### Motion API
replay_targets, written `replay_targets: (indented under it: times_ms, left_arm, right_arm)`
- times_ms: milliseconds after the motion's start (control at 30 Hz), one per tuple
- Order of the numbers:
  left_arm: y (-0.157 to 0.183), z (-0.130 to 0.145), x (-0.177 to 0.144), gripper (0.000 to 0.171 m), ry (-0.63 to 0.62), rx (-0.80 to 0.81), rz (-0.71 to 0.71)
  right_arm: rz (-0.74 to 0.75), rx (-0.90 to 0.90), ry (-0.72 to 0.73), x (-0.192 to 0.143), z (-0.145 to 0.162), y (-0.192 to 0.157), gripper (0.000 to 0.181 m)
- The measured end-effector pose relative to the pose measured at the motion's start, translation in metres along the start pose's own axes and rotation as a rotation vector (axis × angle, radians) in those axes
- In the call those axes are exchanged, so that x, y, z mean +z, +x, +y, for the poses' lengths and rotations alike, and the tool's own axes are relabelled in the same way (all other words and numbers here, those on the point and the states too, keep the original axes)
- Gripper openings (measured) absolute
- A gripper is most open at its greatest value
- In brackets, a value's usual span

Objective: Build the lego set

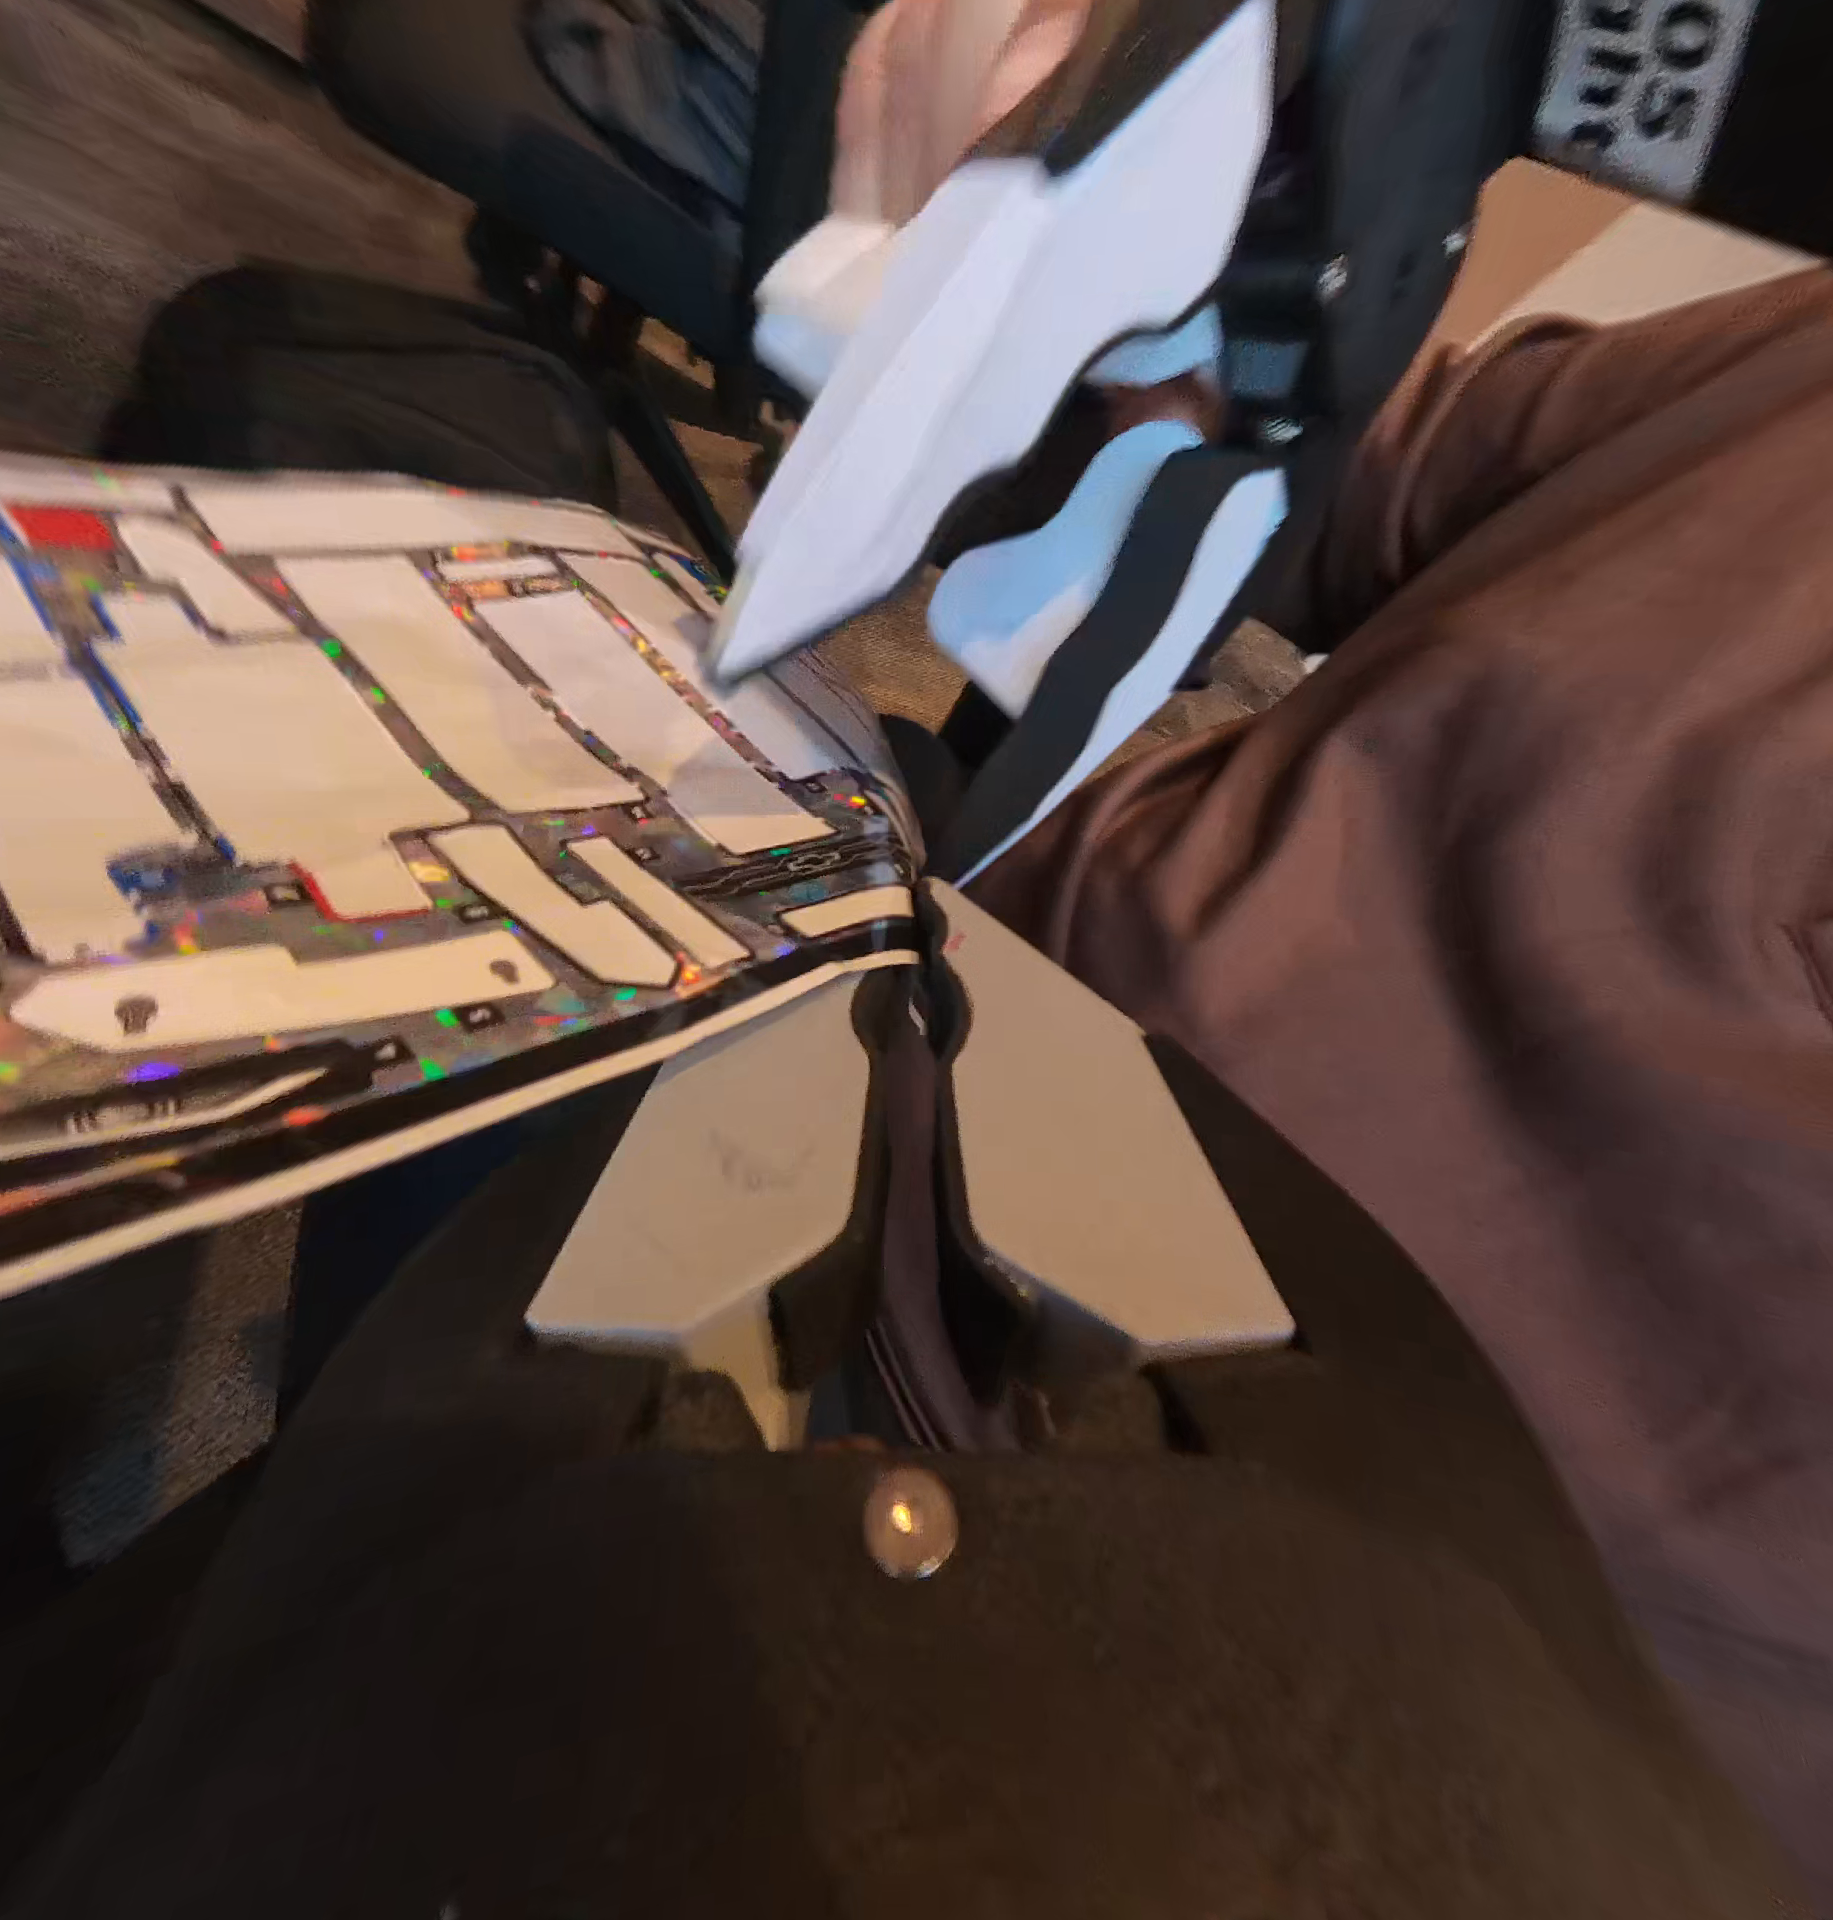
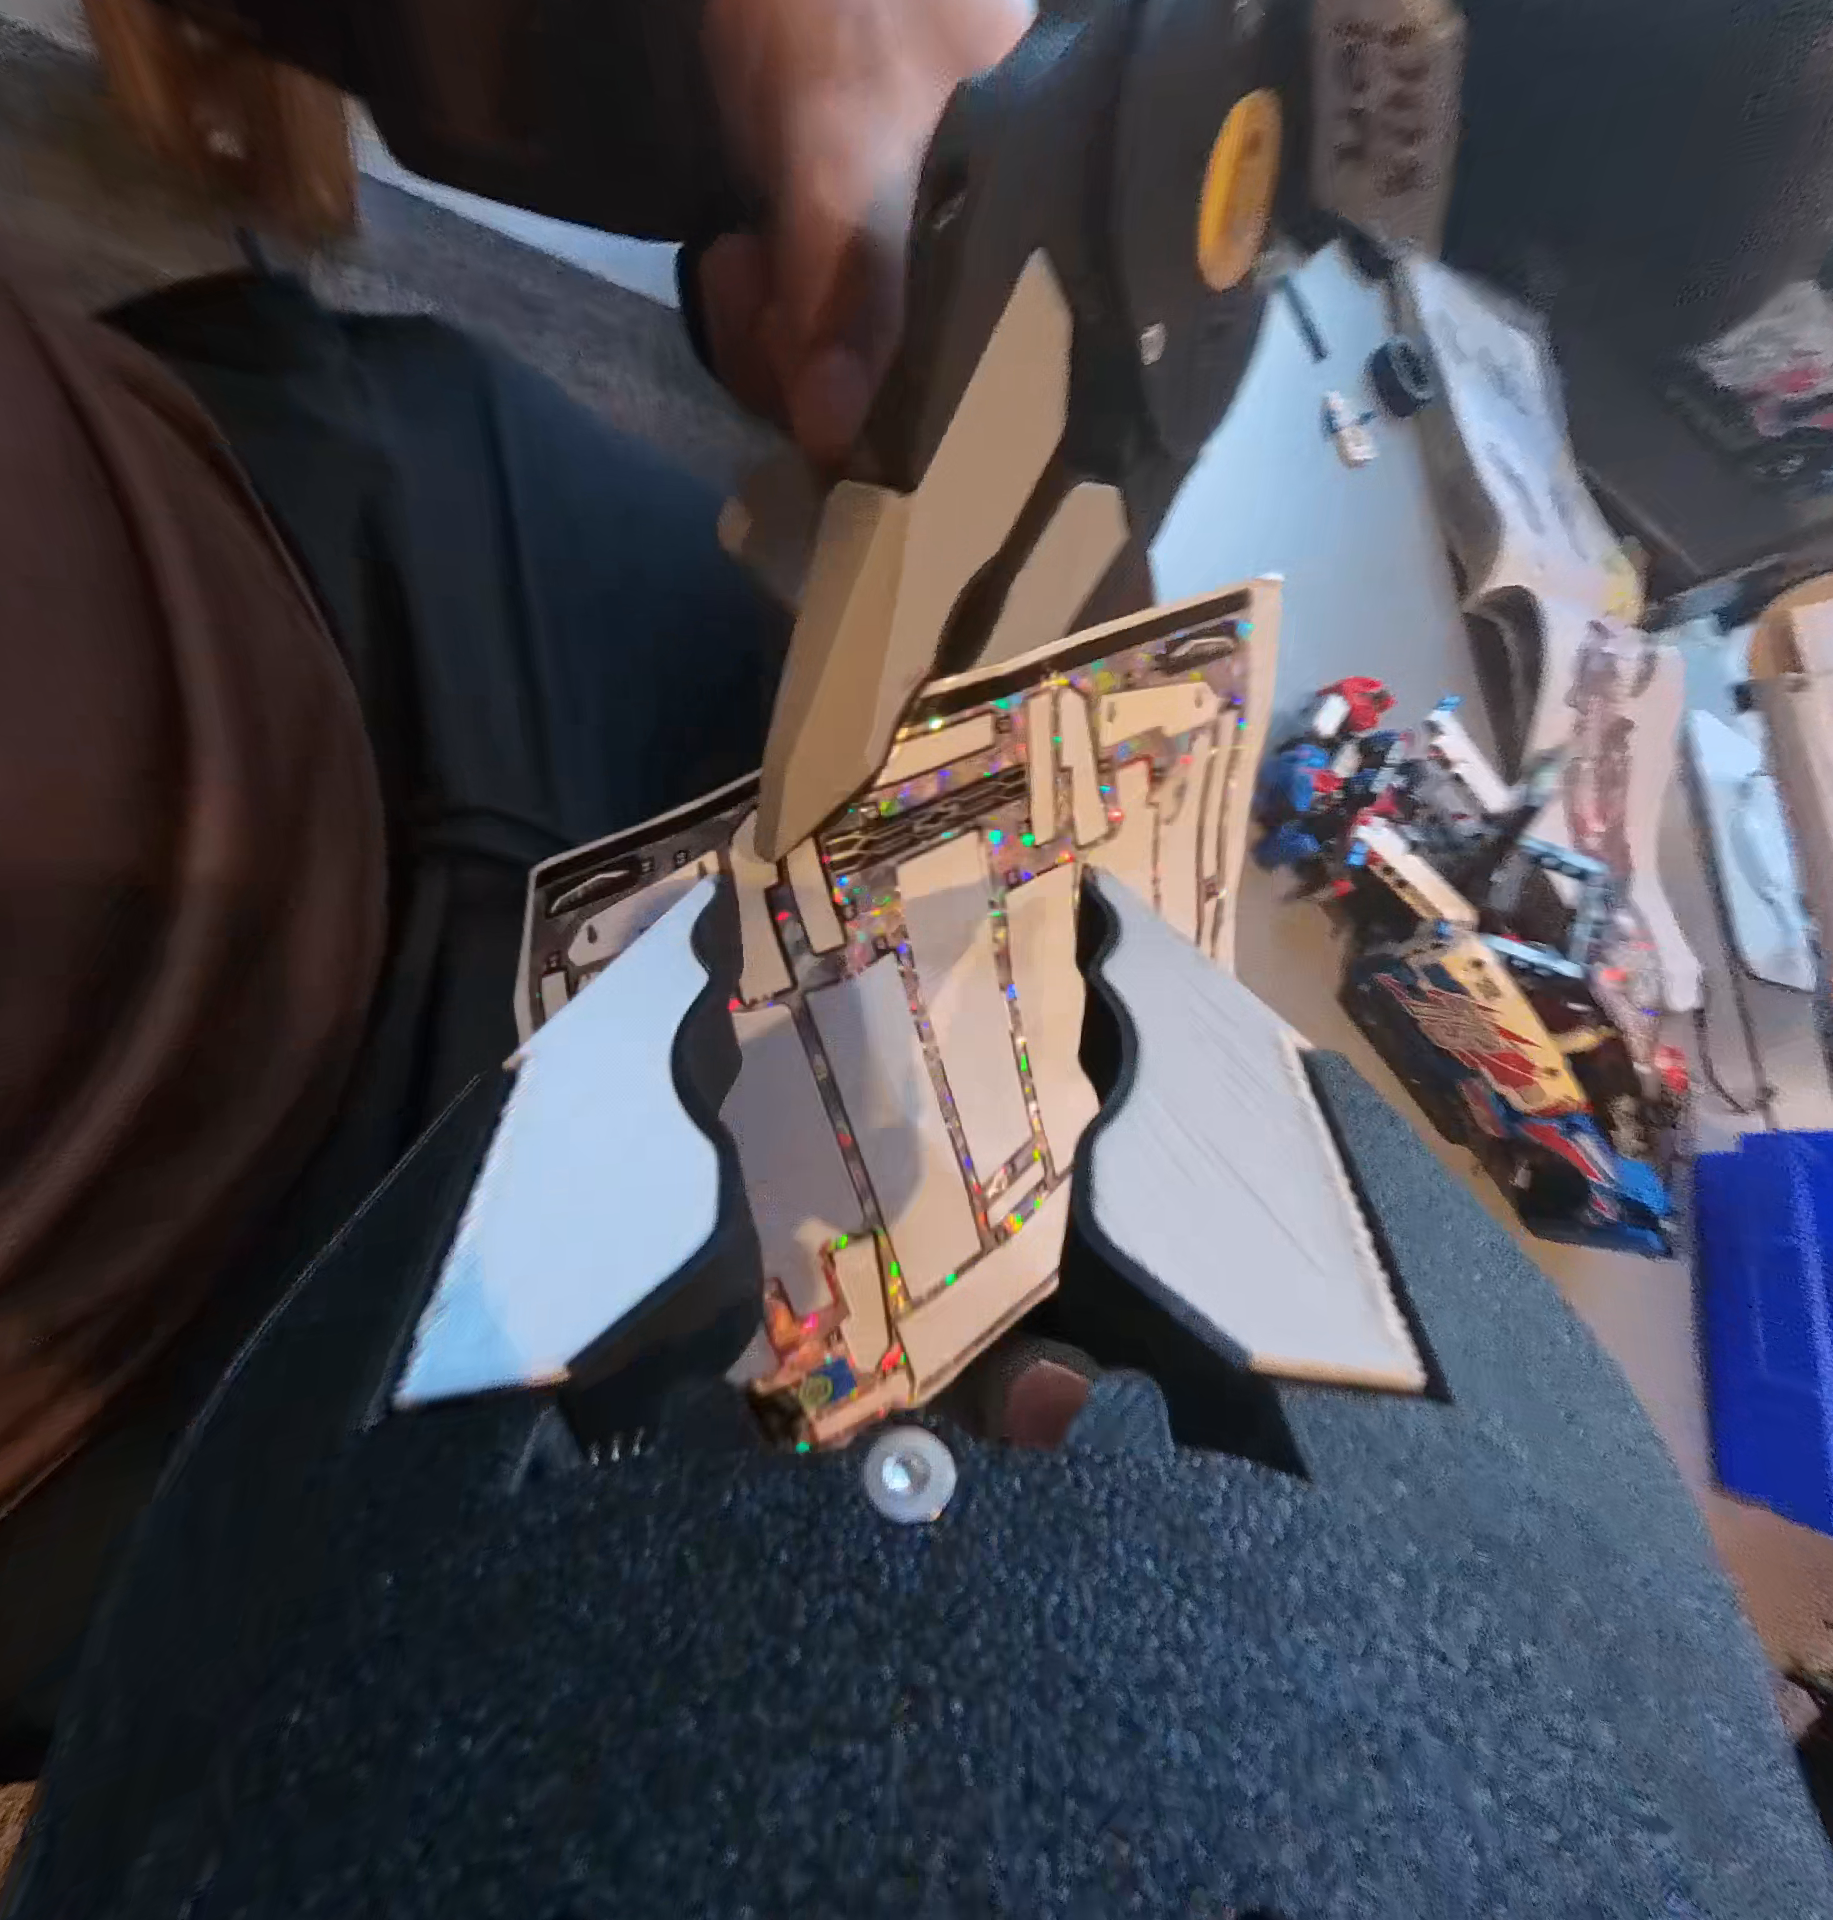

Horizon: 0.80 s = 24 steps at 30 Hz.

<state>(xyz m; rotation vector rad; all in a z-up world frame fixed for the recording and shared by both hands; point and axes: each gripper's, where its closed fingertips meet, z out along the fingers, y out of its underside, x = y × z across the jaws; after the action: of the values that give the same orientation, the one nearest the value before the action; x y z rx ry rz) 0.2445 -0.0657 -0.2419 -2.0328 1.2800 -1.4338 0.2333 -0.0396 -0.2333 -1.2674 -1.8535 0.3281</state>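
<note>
A sticker sheet point(image 1: 372, 748) with a holographic backing and pale cut-out shapes is held in the air. My left gripper point(image 1: 924, 906) is shut on the sheet's right corner. In the right wrist view the same sheet point(image 2: 922, 1091) stands between the fingers of my right gripper point(image 2: 901, 888), which is open wide around it. The left gripper point(image 2: 777, 831) comes down from above there, pinching the sheet's upper edge, with a hand point(image 2: 818, 260) behind it. In the left wrist view the right gripper's white fingers point(image 1: 943, 416) reach the sheet's far edge.
A partly built car model point(image 2: 1494, 1091) and red and blue loose parts point(image 2: 1327, 748) lie on the floor at right. A blue bin point(image 2: 1785, 1330) stands at the right edge. A white surface point(image 2: 1338, 499) holds a wheel point(image 2: 1400, 374). A person's brown clothing point(image 1: 1514, 831) fills the right.
</note>
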Motion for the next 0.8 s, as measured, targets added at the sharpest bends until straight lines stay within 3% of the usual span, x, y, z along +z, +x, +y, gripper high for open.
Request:
replay_targets:
  times_ms: [267, 500, 800]
  left_arm:
    - [0.0, -0.007, -0.003, 0.0, 0.042, 0.039, -0.016]
    - [-0.021, -0.01, -0.014, 0.008, -0.013, 0.127, -0.308]
    - [-0.018, -0.032, -0.025, 0.015, 0.026, 0.19, -0.524]
  right_arm:
    - [-0.064, 0.076, 0.034, 0.011, 0.006, -0.015, 0.012]
    - [-0.064, 0.248, 0.031, 0.017, 0.02, -0.004, 0.005]
    - [-0.048, 0.373, 0.103, 0.006, 0.019, 0.011, 0.0]
